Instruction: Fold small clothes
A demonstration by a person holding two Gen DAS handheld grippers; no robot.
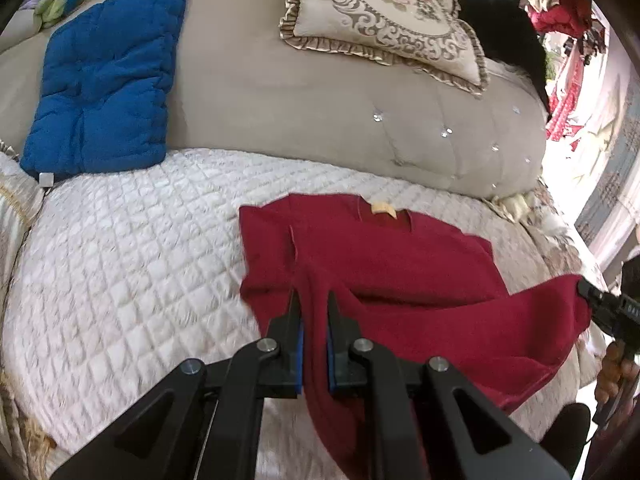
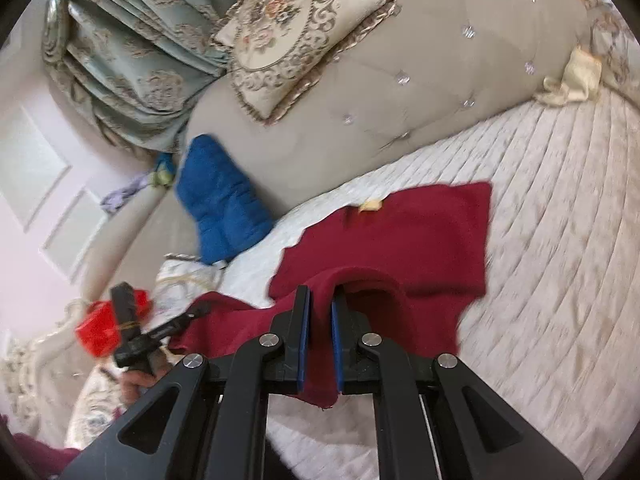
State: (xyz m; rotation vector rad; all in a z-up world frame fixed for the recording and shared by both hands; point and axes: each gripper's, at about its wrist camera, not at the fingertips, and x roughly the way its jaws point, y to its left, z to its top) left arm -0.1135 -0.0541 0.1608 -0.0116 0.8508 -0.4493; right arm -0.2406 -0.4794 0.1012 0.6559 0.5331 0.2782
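Left hand-held gripper: clenched on the near hem of the red garment, cloth pinched between the blue pads. Right hand-held gripper: likewise clenched on the same hem, further along it. Both hold the hem lifted off the bed; the cloth between the two grips hangs in a slack fold.

Where the garment lies: collar end flat on the white quilted bed cover, with the tan neck label pointing toward the padded grey headboard. Its long axis runs from my grippers straight away to the headboard, so collar far, hem near. I judge the coming move to be a carry of the hem forward over the body toward the collar, both hands together. Neither hand is clearly nearer the collar; they sit side by side along the hem. In the left view the right gripper's tip shows at the garment's right corner.

Beyond the garment: a blue cushion leans at the headboard's left side, well apart from the cloth; an embroidered cushion rests on top of the headboard further right. Neither is in the fold's path.

Hard to make out:
- Left sleeve appears tucked inward, a seam line shows there; right sleeve hidden under the lifted cloth.
- The hem edge below my fingers is cut off by the gripper bodies.
- Both views are blurred, so wrinkles under the lifted part cannot be judged.
- Red object on the left gripper in the right view: unidentified.
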